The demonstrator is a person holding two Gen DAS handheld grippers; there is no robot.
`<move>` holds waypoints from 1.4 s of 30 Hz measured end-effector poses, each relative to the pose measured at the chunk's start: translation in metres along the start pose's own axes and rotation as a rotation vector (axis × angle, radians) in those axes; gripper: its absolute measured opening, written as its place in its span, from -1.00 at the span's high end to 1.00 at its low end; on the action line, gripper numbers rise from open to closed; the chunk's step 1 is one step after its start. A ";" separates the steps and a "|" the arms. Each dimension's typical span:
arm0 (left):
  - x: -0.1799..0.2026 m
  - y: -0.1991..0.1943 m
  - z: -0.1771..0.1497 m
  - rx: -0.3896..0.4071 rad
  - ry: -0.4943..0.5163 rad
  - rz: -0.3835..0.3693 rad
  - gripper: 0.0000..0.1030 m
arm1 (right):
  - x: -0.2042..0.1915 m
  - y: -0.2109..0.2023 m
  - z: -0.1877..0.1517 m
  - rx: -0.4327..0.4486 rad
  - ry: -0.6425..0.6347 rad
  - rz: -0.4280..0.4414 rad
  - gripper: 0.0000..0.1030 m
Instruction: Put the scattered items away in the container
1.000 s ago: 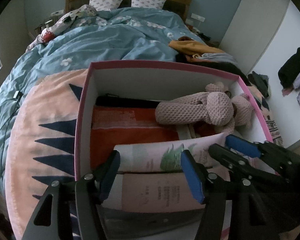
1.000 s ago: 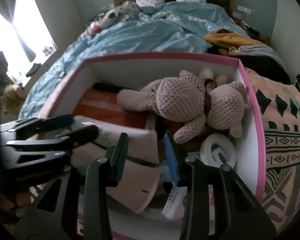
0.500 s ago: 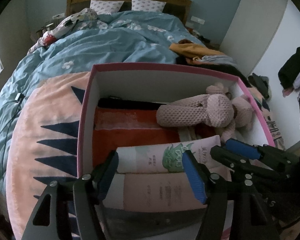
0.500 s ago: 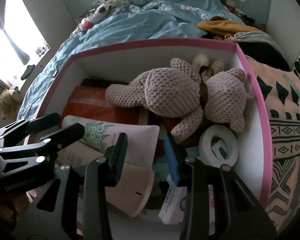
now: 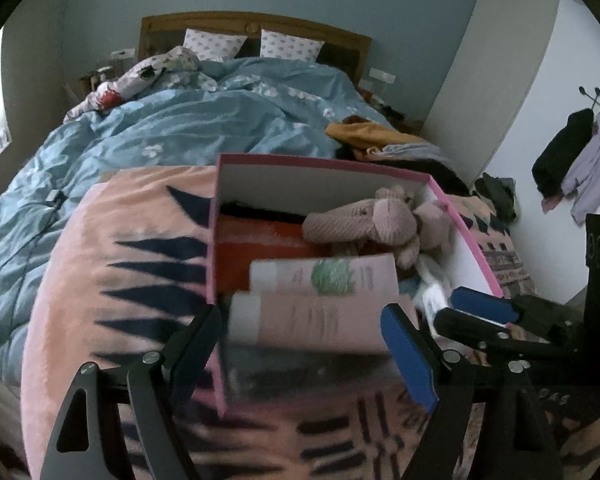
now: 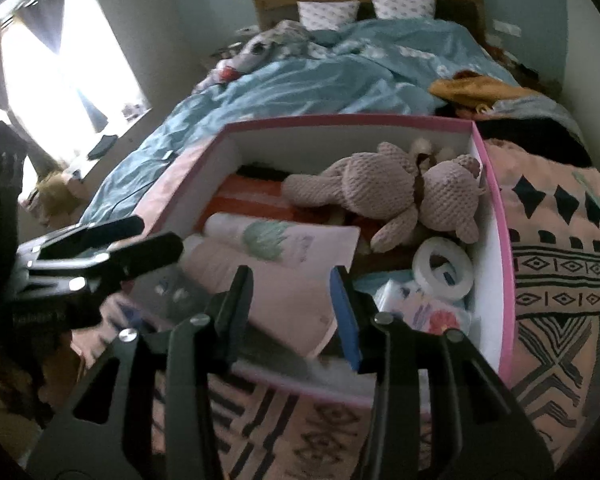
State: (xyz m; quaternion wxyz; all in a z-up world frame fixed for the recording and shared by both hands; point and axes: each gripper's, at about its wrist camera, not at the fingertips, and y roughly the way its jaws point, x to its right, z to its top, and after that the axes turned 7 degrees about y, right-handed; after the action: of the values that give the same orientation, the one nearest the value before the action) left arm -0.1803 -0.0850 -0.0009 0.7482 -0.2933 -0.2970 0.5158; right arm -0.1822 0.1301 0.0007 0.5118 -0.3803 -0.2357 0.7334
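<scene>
1. The left gripper has its two fingers spread wide with nothing pinched between them; it hovers at the near end of the pink-rimmed box, fingers aimed toward the headboard
2. The right gripper also stands spread and empty, its gap narrower than the left one's, poised over the box's near wall and aimed the same way; in the left wrist view it comes in from the right, low over the box's near right corner
3. In the right wrist view the left gripper reaches in from the left, level with the box's near left corner
4. The box sits on a peach blanket with dark zigzag patterns, at the foot of a bed covered by a blue duvet; two pillows lean on the headboard, and a window glows at the left
5. Inside the box a pale tube with a green plant print lies across it, long axis left to right, cap end to the left; a pink tube lies parallel, nearer the grippers
6. A knitted pink plush toy lies across the far half, head to the right, over an orange cloth
7. A white tape roll lies flat by the right wall
</scene>
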 end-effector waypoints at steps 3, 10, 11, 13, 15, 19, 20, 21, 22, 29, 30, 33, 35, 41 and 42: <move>-0.001 -0.015 -0.022 -0.016 0.019 0.035 -0.63 | -0.011 -0.013 -0.021 -0.022 -0.045 0.040 0.17; -0.014 -0.032 -0.082 -0.111 -0.055 0.085 -0.63 | -0.031 -0.013 -0.072 -0.154 -0.093 0.101 0.08; -0.016 -0.034 -0.088 -0.122 -0.057 0.093 -0.63 | -0.035 -0.012 -0.079 -0.170 -0.101 0.109 0.08; -0.017 -0.038 -0.101 -0.148 -0.062 0.109 -0.63 | -0.042 -0.011 -0.094 -0.203 -0.120 0.123 0.08; -0.019 -0.040 -0.116 -0.172 -0.085 0.103 -0.63 | -0.047 -0.011 -0.105 -0.229 -0.126 0.136 0.08; -0.016 -0.043 -0.140 -0.213 -0.104 0.105 -0.63 | -0.057 -0.010 -0.129 -0.283 -0.134 0.166 0.05; -0.015 -0.044 -0.145 -0.218 -0.111 0.103 -0.63 | -0.059 -0.009 -0.133 -0.297 -0.133 0.175 0.04; -0.014 -0.045 -0.150 -0.223 -0.118 0.101 -0.63 | -0.060 -0.008 -0.137 -0.307 -0.132 0.182 0.03; -0.014 -0.046 -0.154 -0.231 -0.123 0.100 -0.63 | -0.062 -0.008 -0.140 -0.314 -0.133 0.184 0.03; -0.014 -0.060 -0.175 -0.246 -0.156 0.131 -0.63 | -0.070 -0.004 -0.158 -0.371 -0.126 0.225 -0.07; -0.015 -0.063 -0.177 -0.246 -0.157 0.135 -0.63 | -0.071 -0.002 -0.159 -0.376 -0.130 0.228 -0.07; -0.021 -0.071 -0.182 -0.247 -0.183 0.153 -0.63 | -0.075 0.003 -0.164 -0.401 -0.135 0.243 -0.08; -0.025 -0.077 -0.187 -0.249 -0.193 0.178 -0.63 | -0.078 0.007 -0.166 -0.412 -0.142 0.249 -0.08; -0.030 -0.092 -0.201 -0.244 -0.221 0.207 -0.63 | -0.086 0.019 -0.176 -0.451 -0.156 0.266 -0.11; -0.031 -0.093 -0.204 -0.247 -0.228 0.209 -0.63 | -0.086 0.021 -0.177 -0.462 -0.154 0.266 -0.12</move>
State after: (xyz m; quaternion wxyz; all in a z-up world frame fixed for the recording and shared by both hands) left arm 0.0187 -0.1684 -0.0690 0.6106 -0.3516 -0.4086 0.5802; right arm -0.0366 0.0345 -0.0942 0.2913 -0.4576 -0.3831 0.7476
